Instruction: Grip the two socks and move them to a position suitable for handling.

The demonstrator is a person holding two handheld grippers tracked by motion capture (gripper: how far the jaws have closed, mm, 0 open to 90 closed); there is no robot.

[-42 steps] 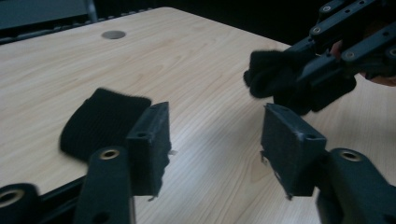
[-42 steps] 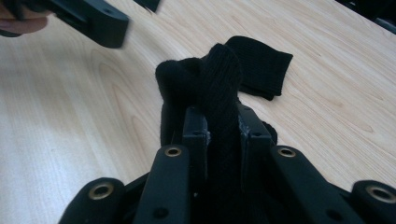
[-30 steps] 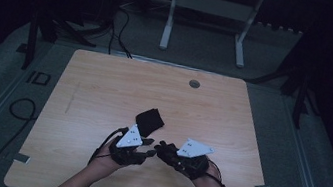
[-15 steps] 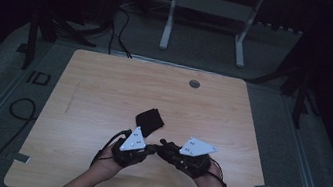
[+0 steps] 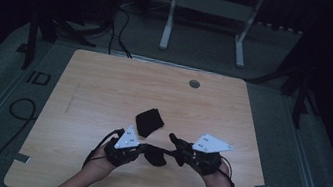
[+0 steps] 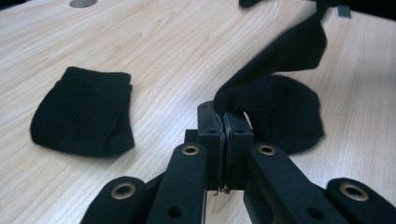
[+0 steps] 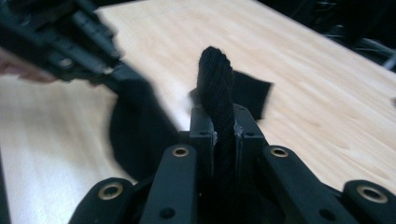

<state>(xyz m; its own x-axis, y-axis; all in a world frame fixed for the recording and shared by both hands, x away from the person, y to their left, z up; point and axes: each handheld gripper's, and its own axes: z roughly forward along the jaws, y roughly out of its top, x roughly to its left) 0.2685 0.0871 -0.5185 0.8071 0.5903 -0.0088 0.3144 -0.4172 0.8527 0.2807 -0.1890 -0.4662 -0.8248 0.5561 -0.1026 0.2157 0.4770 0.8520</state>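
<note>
You had one black sock (image 5: 154, 155) strung between the two tools. Your left gripper (image 6: 226, 128) was clamped narrow on a thin edge of it, the jaws all but touching, with the fabric bulging out just past the tips and sagging onto the table (image 5: 104, 89). Your right gripper (image 7: 219, 128) was closed on a thicker ridge of the same sock, which stood up between its jaws and poked above them.

A second sock (image 6: 84, 112), folded flat, lay on the wood off to the left of your left gripper and beyond both tools, clear of the held one.

The weak point looked to be your left grip: so little cloth sat between those jaws that a pull outward from the right could have dragged the edge free and dropped that end. Your right bite was bulky, so the knit could have rolled or crept under tension, and the hold might have shifted without your noticing.

The slack middle was resting on the table; moving either tool sideways could have dragged it across the surface and bunched it, or swept it into the folded sock and disturbed that fold.
</note>
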